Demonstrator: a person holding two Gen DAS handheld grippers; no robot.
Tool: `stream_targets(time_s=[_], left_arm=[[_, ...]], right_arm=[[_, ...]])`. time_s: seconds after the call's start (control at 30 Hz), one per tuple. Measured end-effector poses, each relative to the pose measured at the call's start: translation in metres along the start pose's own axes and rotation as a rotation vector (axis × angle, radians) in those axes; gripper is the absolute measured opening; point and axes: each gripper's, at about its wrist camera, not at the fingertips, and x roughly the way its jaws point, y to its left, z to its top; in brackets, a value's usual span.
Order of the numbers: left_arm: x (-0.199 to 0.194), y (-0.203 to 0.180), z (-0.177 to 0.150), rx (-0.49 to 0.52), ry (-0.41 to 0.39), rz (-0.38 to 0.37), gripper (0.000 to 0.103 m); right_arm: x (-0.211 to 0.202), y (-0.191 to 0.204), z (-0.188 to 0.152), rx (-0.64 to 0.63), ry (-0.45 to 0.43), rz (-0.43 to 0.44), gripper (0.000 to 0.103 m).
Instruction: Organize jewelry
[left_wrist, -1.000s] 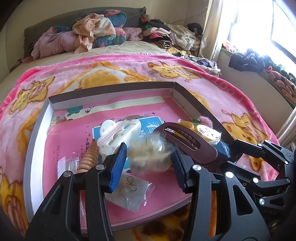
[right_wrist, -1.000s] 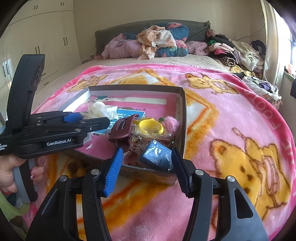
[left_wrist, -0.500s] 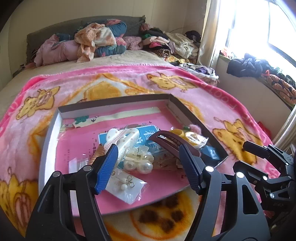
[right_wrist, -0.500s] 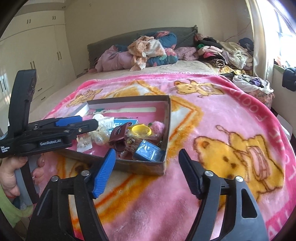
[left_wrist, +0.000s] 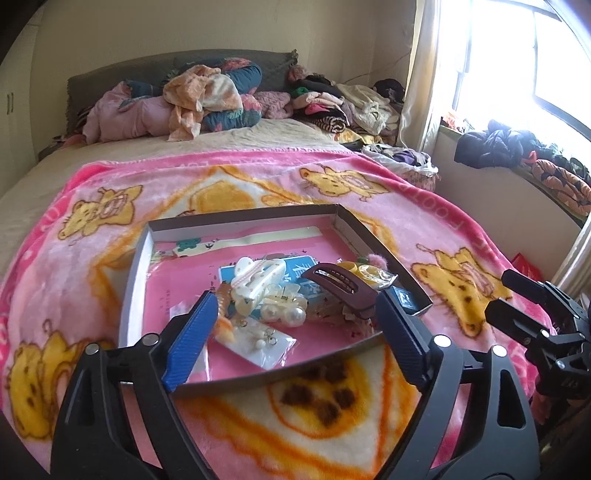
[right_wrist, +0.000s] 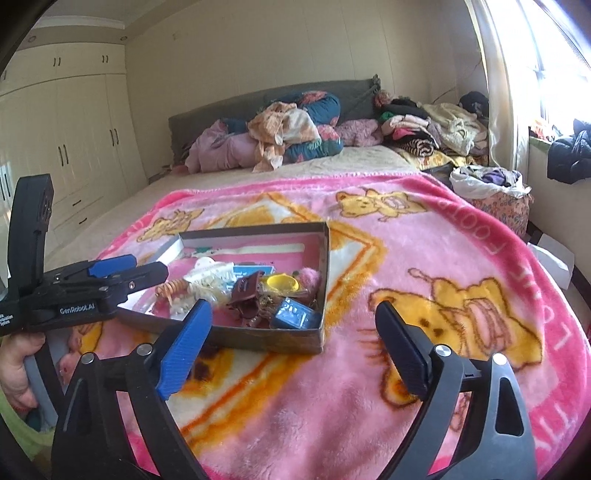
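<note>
Jewelry pile (left_wrist: 280, 299) in shallow box (left_wrist: 140, 258) on pink blanket (left_wrist: 332, 413) on bed: white hair claw (left_wrist: 255, 277), pearl clip (left_wrist: 284, 308), brown claw clip (left_wrist: 343, 286), earring packet (left_wrist: 258, 343), yellow ring (right_wrist: 282, 283), blue packet (right_wrist: 295, 314). My left tool (left_wrist: 295, 339) wide, jaws just been opening, nothing gripped, above box's near edge. My right tool (right_wrist: 291, 350) wide too, just been opening, empty, over blanket just beside box.

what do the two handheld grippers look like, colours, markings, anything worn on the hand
Both are black plastic frames with silver rivets. The left gripper and right gripper each carry a ribbed blue pad on one finger and a darker navy pad on the other. Seen side-on from the right wrist view, the left gripper bears white "GenRobot.AI" lettering and a grey handle. The hand shows no glove.
</note>
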Motion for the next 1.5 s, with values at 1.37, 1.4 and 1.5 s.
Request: stream_targets(time_s=[1.37, 1.4, 1.5], left_arm=[[-0.082, -0.012, -0.06, -0.05, -0.118, 0.168, 0.092], [-0.082, -0.011, -0.062, -0.05, -0.118, 0.17, 0.092], [-0.084, -0.011, -0.068, -0.061, -0.123, 0.162, 0.092]], right_arm=[[-0.066, 0.029, -0.026, -0.077, -0.157, -0.065, 0.097], [-0.068, 0.029, -0.027, -0.074, -0.161, -0.066, 0.097], [-0.072, 0.029, -0.031, -0.072, -0.174, -0.069, 0.097]])
